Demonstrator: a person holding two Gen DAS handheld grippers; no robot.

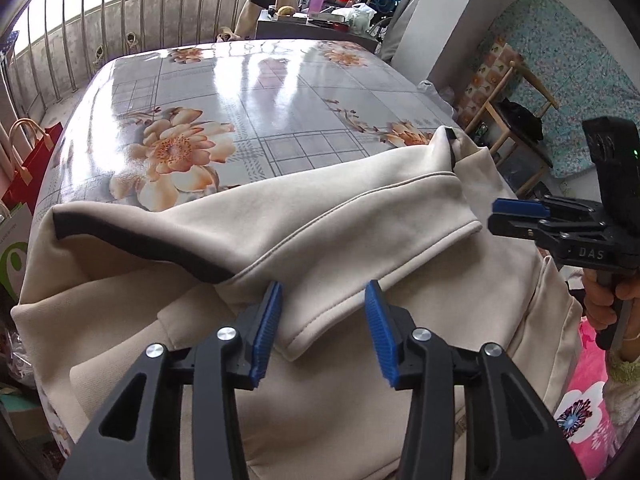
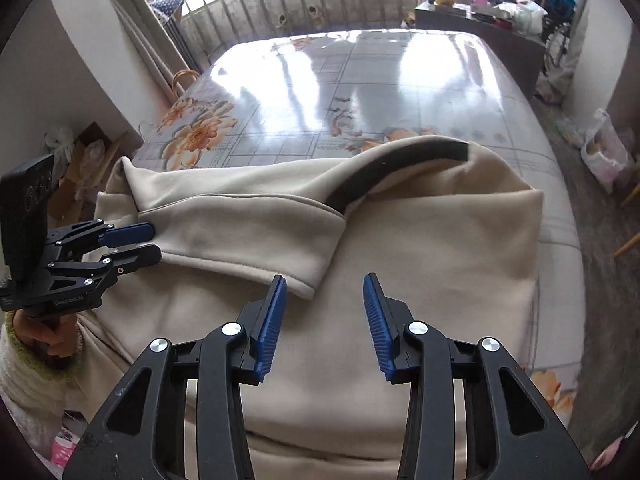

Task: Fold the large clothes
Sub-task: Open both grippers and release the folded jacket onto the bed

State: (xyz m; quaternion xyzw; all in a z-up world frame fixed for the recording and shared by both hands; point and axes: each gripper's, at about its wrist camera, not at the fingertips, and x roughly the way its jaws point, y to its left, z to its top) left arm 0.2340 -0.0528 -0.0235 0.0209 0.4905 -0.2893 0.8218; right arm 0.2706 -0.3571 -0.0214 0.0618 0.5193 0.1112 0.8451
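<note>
One cream garment lies across the near end of the tabletop, the flowered cloth bare beyond it toward twelve o'clock. It looks partly folded already: a sleeve has been laid across the body, cuff end down toward six o'clock. I'd say it sits there so the sleeve stays inside the outline before the body gets doubled over.

Left hand-held gripper: jaws parted about halfway, blue pads either side of the sleeve's corner, nothing pinched. From the right wrist view it hangs out at nine o'clock, just beside the sleeve's far edge.

Right hand-held gripper: jaws also roughly half open, hovering over plain cream fabric just past the cuff, holding nothing. In the left wrist view it shows at three o'clock, a hand on its handle.

Both look like they've let go, my guess, ready to take a new hold.

The count: one garment, one folded-over sleeve showing, one dark trim band curving toward one o'clock, two grippers, four blue pads.
</note>
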